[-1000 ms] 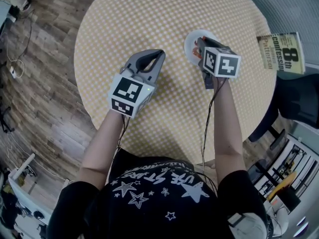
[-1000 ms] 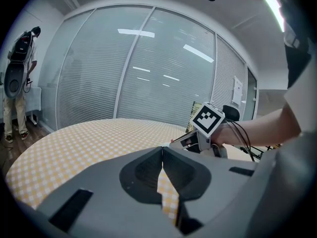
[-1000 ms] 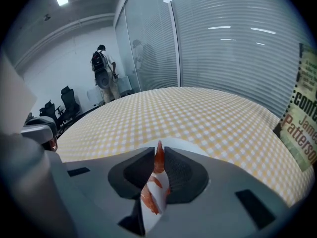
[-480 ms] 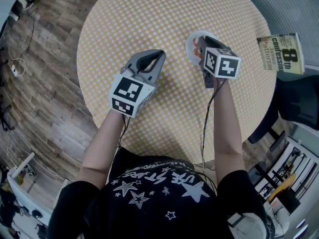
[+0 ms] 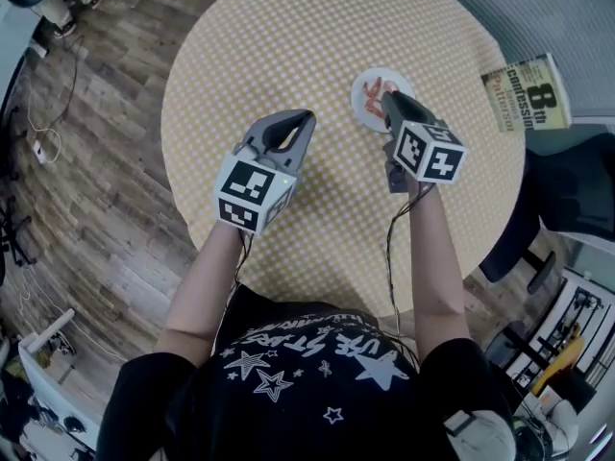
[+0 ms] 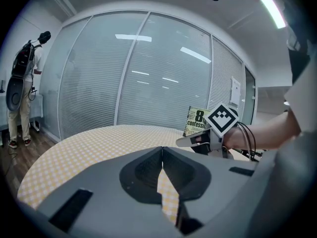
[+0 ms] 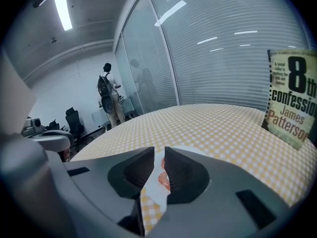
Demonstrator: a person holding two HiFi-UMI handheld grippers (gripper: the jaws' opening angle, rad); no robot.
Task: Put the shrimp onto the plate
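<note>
A small white plate [image 5: 365, 83] sits on the round yellow-checked table [image 5: 288, 36], right of centre. The red shrimp [image 5: 373, 95] lies on it. My right gripper [image 5: 392, 102] hovers at the plate's near edge, jaws a narrow gap apart with nothing between them. Through that gap the right gripper view shows the shrimp [image 7: 163, 178] on the plate [image 7: 190, 150], beyond the right gripper [image 7: 159, 150]. My left gripper [image 5: 306, 119] is held over the table's middle, left of the plate. Its jaws [image 6: 162, 148] meet at the tips and hold nothing.
A paperback book [image 5: 524, 91] stands upright at the table's right edge, also in the right gripper view [image 7: 293, 100]. A dark chair [image 5: 567, 185] is beside the table at right. A person [image 7: 110, 97] stands far off by the glass wall. Wood floor lies at left.
My right gripper has drawn back from over the plate toward me, and the shrimp now shows lying on the plate beyond its tips. The left gripper has kept its place.
</note>
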